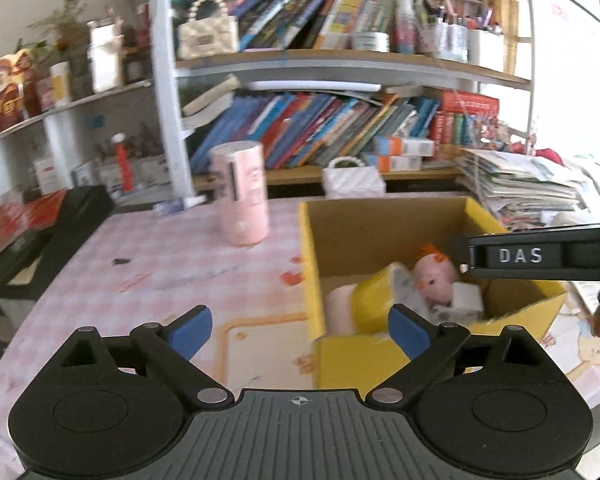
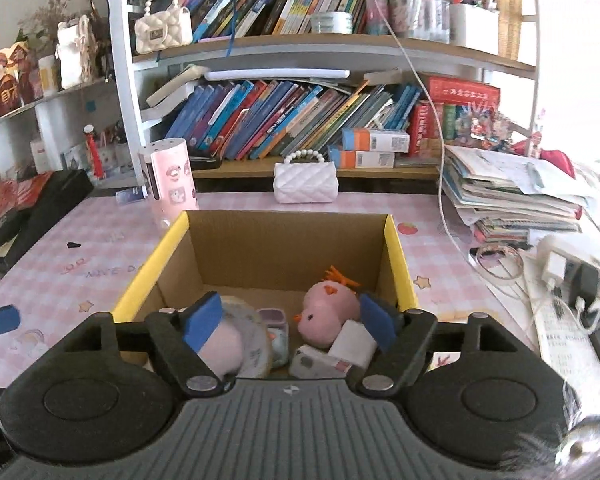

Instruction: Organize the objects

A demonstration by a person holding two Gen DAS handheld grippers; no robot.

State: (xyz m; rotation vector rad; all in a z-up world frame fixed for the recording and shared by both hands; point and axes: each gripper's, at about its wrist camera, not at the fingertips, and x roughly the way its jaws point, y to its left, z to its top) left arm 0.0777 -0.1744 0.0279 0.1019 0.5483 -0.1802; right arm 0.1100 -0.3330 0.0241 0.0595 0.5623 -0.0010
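Both your grippers gape empty | box point(image 2: 396, 248) below right gripper point(image 2: 290, 324) holds toys | pink canister point(image 1: 244, 192) ahead of left gripper point(image 1: 300, 330) remains

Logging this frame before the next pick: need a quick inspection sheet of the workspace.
Surface: pink checked tablecloth, marked with scribbles and stickers.
Job's things: yellow cardboard box open on the table; inside it a pink plush chick, a small white carton and other soft items.
Clutter: pink cylinder, white quilted purse, paper stack.
Grippers: left gripper open, empty, beside the box; right gripper open over the box, gripping nothing.
Cables: white cable hanging from above to the table; charger plugs at the right.
Surroundings: bookshelf crammed with leaning books behind the table.
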